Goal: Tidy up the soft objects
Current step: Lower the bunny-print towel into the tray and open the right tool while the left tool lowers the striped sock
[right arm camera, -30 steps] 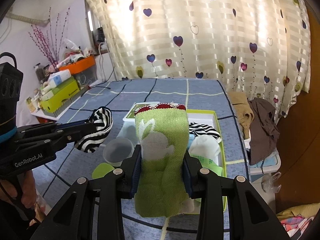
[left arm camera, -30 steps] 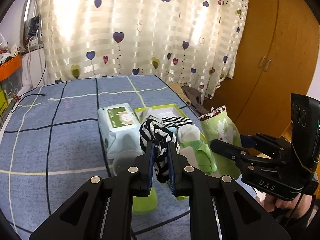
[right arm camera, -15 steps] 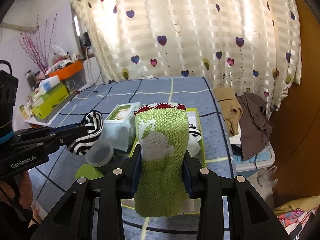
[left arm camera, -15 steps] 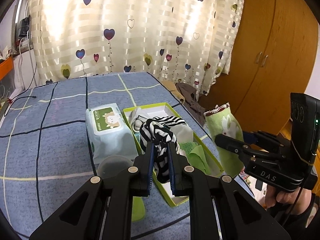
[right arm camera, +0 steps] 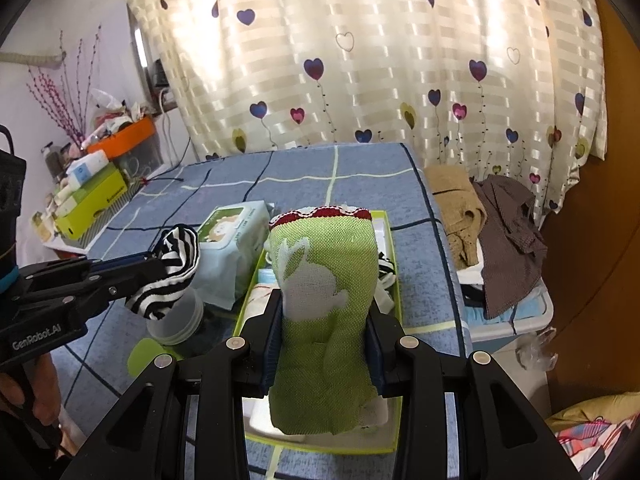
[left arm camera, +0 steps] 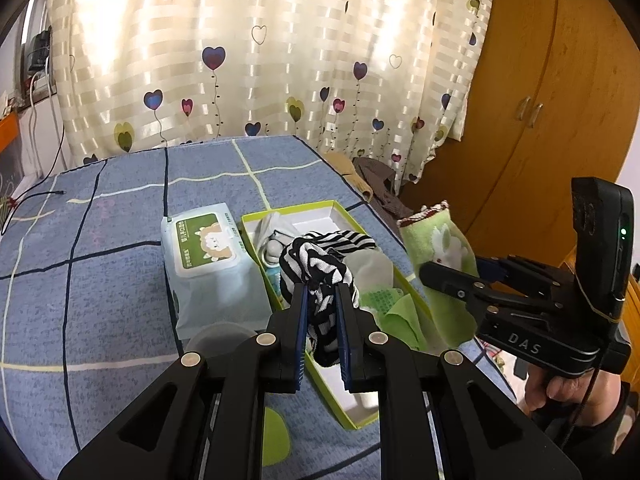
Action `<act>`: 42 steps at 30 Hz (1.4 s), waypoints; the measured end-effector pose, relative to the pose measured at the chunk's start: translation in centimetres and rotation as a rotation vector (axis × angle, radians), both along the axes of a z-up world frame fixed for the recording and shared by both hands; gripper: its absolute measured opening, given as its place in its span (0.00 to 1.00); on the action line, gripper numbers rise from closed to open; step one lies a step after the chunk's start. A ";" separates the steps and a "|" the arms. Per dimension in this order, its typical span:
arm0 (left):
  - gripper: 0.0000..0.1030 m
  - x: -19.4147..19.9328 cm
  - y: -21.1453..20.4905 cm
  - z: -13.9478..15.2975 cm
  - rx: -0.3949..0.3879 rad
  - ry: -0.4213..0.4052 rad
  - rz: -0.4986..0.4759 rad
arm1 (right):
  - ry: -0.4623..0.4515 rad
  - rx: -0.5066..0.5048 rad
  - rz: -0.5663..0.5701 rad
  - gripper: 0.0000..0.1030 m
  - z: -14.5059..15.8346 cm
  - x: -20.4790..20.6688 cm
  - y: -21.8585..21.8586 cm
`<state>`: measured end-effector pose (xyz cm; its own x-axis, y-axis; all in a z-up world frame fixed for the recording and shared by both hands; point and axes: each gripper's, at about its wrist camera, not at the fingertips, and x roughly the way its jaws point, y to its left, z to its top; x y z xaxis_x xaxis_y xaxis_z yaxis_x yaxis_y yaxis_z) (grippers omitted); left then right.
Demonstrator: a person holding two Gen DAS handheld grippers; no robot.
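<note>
The left gripper (left arm camera: 321, 308) is clamped on a black-and-white striped sock (left arm camera: 316, 270), held above the green-rimmed box (left arm camera: 340, 210) on the blue bedspread (left arm camera: 100, 240). The right gripper (right arm camera: 323, 332) is clamped on a green rabbit sock (right arm camera: 320, 280), also above the box. A wipes pack (left arm camera: 204, 240) lies just beside the box.

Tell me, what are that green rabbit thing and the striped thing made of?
The green rabbit sock looks like coarse knitted fabric: an open mesh weave shows, with a matte finish and a red scalloped trim. The striped sock seems a softer, stretchy knit, bunching into folds. Cotton or synthetic, I can't tell.
</note>
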<state>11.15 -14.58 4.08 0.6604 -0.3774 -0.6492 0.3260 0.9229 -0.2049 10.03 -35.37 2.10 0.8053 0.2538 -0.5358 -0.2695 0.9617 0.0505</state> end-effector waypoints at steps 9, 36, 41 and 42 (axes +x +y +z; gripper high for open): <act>0.14 1.3 -0.2 -0.1 0.009 0.006 0.004 | 0.048 -0.012 0.010 0.34 -1.1 3.6 0.6; 0.14 6.3 -3.4 -2.8 0.064 0.106 -0.050 | 0.098 0.052 -0.017 0.54 -3.2 6.4 -1.4; 0.14 7.4 -4.1 -3.9 0.067 0.155 -0.050 | 0.067 0.076 -0.009 0.54 -2.8 5.4 -2.1; 0.14 7.4 -4.3 -4.1 0.062 0.164 -0.056 | 0.060 0.079 -0.011 0.54 -2.6 5.1 -2.3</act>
